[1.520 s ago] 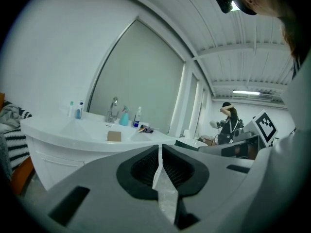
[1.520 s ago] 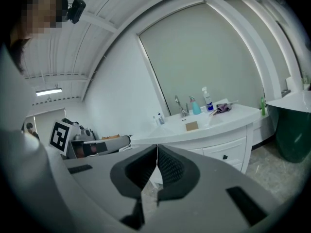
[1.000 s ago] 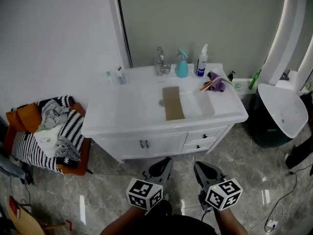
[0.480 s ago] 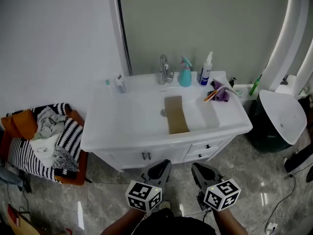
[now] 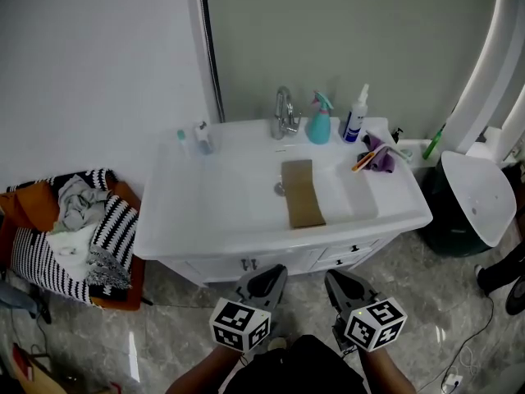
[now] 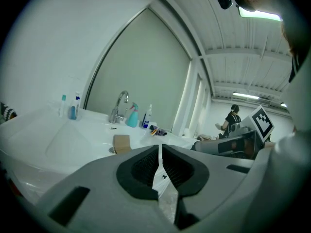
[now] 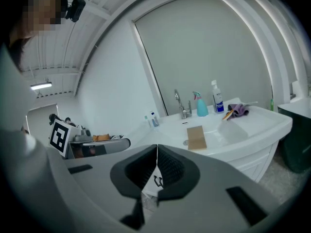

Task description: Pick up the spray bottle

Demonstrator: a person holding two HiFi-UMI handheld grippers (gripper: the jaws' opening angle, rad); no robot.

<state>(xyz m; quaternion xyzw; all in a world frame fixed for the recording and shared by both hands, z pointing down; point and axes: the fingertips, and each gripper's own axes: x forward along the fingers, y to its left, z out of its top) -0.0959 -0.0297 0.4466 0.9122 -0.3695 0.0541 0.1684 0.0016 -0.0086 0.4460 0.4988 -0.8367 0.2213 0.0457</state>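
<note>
The teal spray bottle (image 5: 318, 122) stands upright at the back of the white vanity top (image 5: 205, 212), just right of the chrome faucet (image 5: 285, 113). It also shows far off in the left gripper view as the spray bottle (image 6: 131, 116) and in the right gripper view as the spray bottle (image 7: 199, 104). My left gripper (image 5: 276, 271) and right gripper (image 5: 333, 277) are side by side low in front of the vanity's drawers, well short of the bottle. Both point at the vanity. The left gripper (image 6: 159, 152) is shut and empty, and so is the right gripper (image 7: 156, 154).
A white bottle (image 5: 355, 116) stands right of the spray bottle, with a purple cloth (image 5: 380, 157) near it. A brown sheet (image 5: 302, 203) lies in the basin. Two small bottles (image 5: 202, 136) stand back left. A chair piled with clothes (image 5: 74, 232) is left; a lidded bin (image 5: 469, 199) is right.
The vanity has come nearer and sits larger and further right in the head view. Both grippers moved forward with it, still side by side and shut.
</note>
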